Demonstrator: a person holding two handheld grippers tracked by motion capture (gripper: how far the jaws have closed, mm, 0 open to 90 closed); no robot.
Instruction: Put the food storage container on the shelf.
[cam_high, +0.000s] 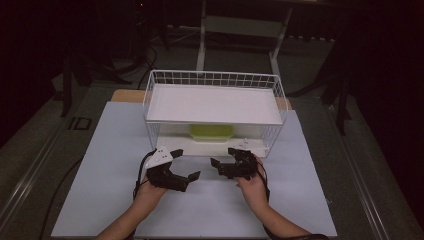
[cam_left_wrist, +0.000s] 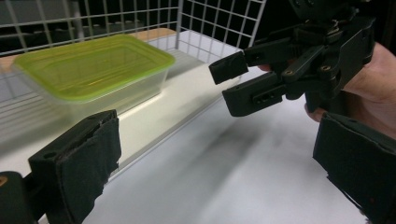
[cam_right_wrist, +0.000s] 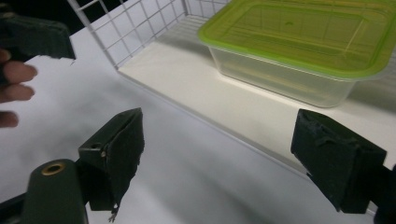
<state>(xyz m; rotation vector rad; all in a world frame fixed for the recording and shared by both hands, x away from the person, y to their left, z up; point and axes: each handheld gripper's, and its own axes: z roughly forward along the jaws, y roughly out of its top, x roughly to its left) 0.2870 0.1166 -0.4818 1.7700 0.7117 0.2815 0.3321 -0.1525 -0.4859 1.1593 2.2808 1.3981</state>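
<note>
Nearest the camera, two forearms come in over the near edge of the white worktop, each hand holding a black gripper. The left gripper rests toward the middle of the worktop with its jaws spread apart and nothing between them; its own view shows the same wide gap. The right gripper sits just beside it, jaws also apart and empty, as its own view confirms. The two grippers point toward each other, close but not touching. Just beyond them, toward the far edge, stands a white wire rack with a flat shelf on top. Inside on its lower level sits a clear plastic box with a green lid, upright and closed.
</note>
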